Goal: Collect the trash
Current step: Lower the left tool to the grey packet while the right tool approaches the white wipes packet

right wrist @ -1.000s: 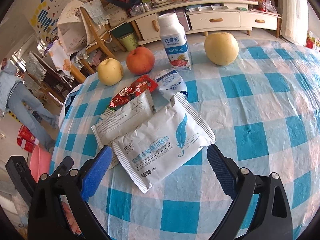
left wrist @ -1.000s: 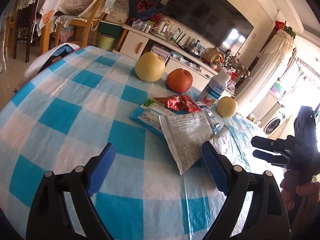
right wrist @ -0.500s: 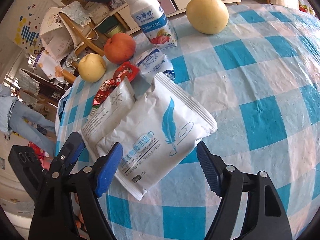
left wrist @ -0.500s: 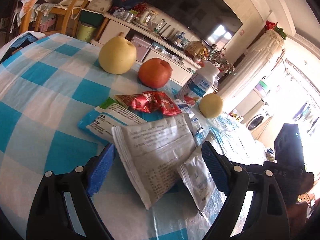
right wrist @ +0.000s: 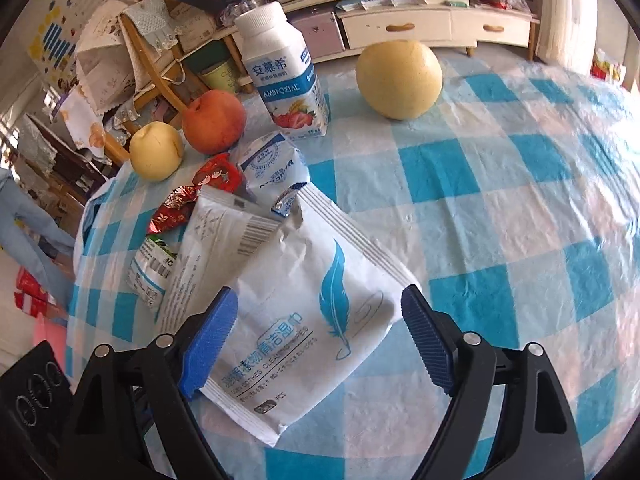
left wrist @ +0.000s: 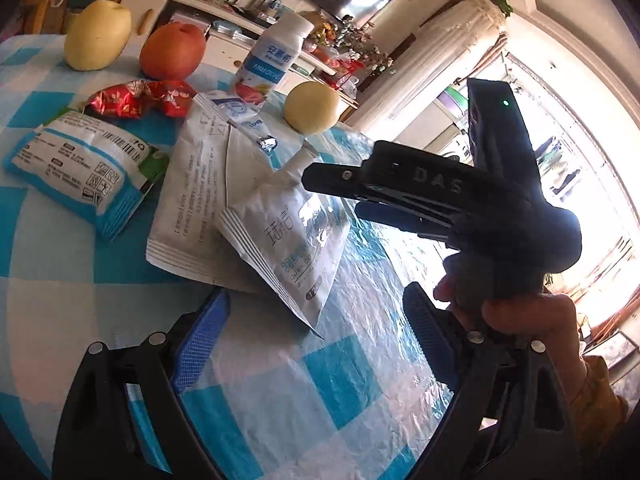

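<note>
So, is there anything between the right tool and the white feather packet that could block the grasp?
Nothing visible blocks it. The right tool is opening, its pads on both sides of the feather packet, not pressing it. The packet lies on another white packet.

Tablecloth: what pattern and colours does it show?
Blue and white checks on the tablecloth, clearest in the right wrist view.

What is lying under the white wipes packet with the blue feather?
The feather packet lies on another white packet printed with small text and a barcode, overlapping its right side. Its right part rests on the checked tablecloth. Whatever lies beneath the overlapped middle is covered.
</note>
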`<act>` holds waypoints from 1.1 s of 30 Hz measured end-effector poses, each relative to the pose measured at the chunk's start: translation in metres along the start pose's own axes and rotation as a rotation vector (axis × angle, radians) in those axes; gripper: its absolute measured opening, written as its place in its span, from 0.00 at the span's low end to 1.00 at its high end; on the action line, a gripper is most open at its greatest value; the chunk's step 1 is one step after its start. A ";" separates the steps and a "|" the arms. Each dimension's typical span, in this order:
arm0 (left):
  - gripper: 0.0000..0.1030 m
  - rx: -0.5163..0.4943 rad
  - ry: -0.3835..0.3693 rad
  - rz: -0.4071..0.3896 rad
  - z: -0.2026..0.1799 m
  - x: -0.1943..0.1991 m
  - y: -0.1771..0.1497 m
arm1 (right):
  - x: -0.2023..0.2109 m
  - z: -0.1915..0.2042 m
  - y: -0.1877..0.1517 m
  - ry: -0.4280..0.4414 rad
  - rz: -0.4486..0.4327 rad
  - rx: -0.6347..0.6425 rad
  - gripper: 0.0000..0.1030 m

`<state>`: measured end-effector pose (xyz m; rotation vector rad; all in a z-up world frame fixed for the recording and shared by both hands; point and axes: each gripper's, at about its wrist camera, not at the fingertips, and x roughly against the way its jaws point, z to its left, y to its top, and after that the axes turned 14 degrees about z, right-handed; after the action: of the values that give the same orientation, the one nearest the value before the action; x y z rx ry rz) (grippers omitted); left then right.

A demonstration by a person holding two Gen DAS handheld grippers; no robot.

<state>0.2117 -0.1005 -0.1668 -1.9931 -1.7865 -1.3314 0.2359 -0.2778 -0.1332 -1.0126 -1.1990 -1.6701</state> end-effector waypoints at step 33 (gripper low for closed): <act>0.86 -0.093 0.472 -0.094 0.011 0.018 0.027 | -0.005 -0.019 -0.021 -0.272 0.077 0.224 0.90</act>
<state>0.2387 -0.0881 -0.1497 -1.4748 -1.6295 -1.7614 0.2150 -0.2913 -0.1481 -1.1523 -1.4677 -1.3335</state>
